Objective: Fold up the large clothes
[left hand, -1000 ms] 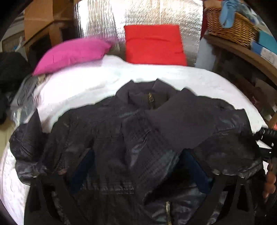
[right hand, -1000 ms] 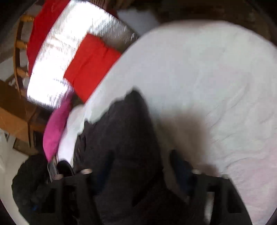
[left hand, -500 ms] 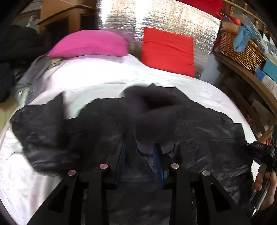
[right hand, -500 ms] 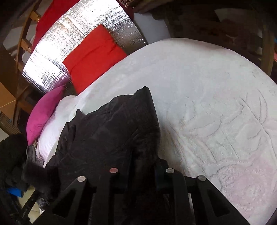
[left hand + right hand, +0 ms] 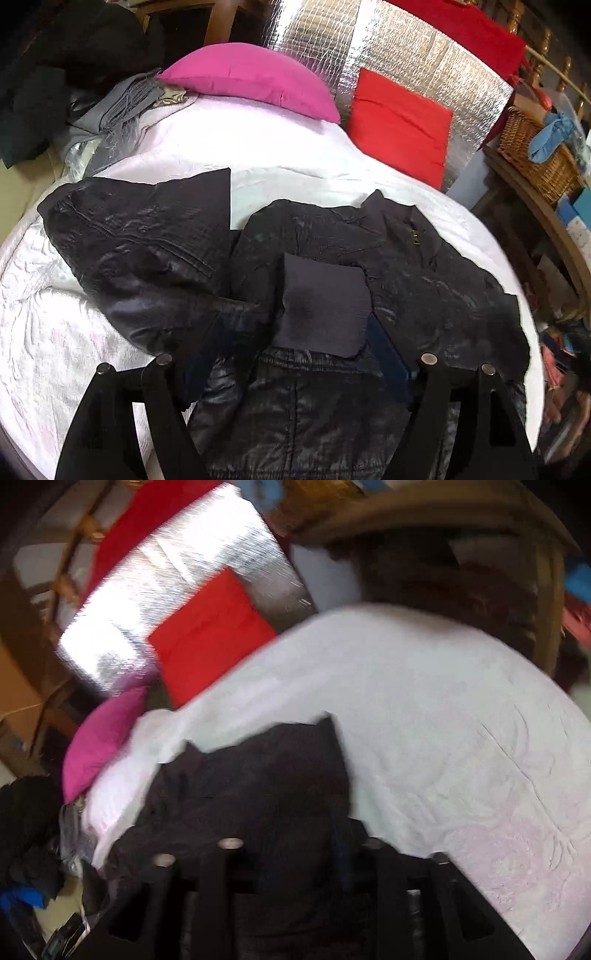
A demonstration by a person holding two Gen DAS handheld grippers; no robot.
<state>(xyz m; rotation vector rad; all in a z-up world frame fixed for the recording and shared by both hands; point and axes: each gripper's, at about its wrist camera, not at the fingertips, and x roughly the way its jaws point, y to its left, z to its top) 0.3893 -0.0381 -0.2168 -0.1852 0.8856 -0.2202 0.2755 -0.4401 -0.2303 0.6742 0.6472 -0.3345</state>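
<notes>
Jacket: my black jacket (image 5: 388, 280) lies spread on the white bed (image 5: 288, 162), collar toward the red cushion (image 5: 399, 122), one ribbed cuff (image 5: 325, 306) folded across its chest.
Sleeve: the other sleeve (image 5: 140, 251) sprawls out to the left, below the pink pillow (image 5: 251, 81).
Left claw: my left claw (image 5: 295, 365) hovers over the hem, jaws apart and opening, the cuff lying loose between them (nothing pinched).
Right claw: my right claw (image 5: 295, 853) stands over the jacket's dark edge (image 5: 266, 775), jaws opening, fabric below them; the blur hides any contact.
Surroundings: a wicker basket (image 5: 535, 155) sits on the shelf at right.
</notes>
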